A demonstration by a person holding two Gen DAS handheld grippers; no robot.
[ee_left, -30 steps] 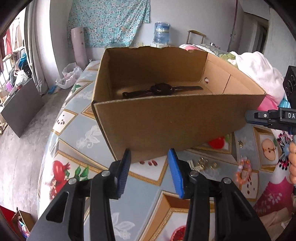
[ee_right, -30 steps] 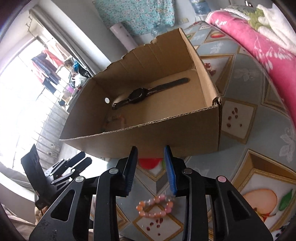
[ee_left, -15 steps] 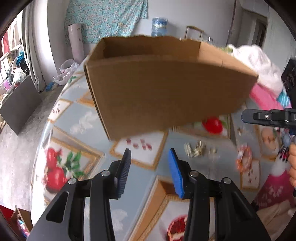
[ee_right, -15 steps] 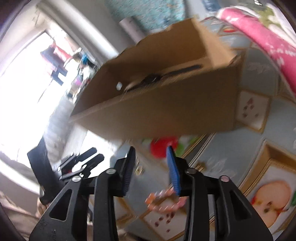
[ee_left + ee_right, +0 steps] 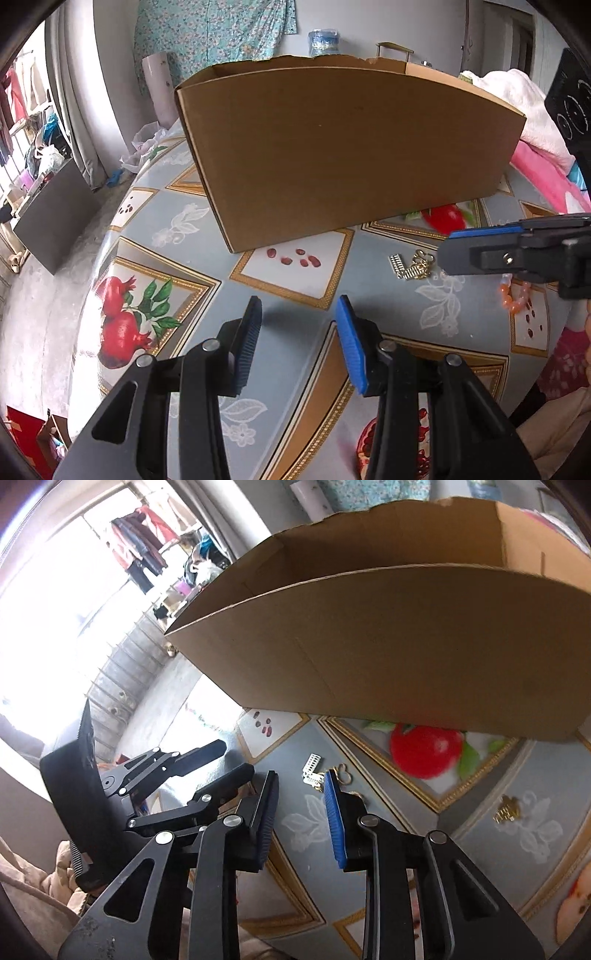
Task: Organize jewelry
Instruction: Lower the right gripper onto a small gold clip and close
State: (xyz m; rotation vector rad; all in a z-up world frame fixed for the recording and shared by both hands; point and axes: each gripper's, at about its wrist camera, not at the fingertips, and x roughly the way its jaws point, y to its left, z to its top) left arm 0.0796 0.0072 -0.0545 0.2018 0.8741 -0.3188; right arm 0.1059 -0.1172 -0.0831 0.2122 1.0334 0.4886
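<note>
A brown cardboard box (image 5: 343, 147) stands on the fruit-patterned table; its inside is hidden from both views. It also fills the top of the right wrist view (image 5: 388, 642). A gold metal piece of jewelry (image 5: 410, 266) lies on the cloth before the box, seen also in the right wrist view (image 5: 321, 771). A pink and orange bead bracelet (image 5: 513, 295) lies at the right, partly behind my right gripper. My left gripper (image 5: 297, 343) is open and empty, low over the table. My right gripper (image 5: 301, 812) is open and empty, just short of the gold piece.
A small gold item (image 5: 508, 810) lies further right on the cloth. Pink and white bedding (image 5: 532, 122) is piled behind the box at right. The table edge (image 5: 92, 280) drops off at left to the floor. My left gripper (image 5: 177, 775) shows at left in the right wrist view.
Both grippers have dropped lower toward the table, so the box's inside and the watch in it are out of sight. My right gripper has moved over toward the gold piece.
</note>
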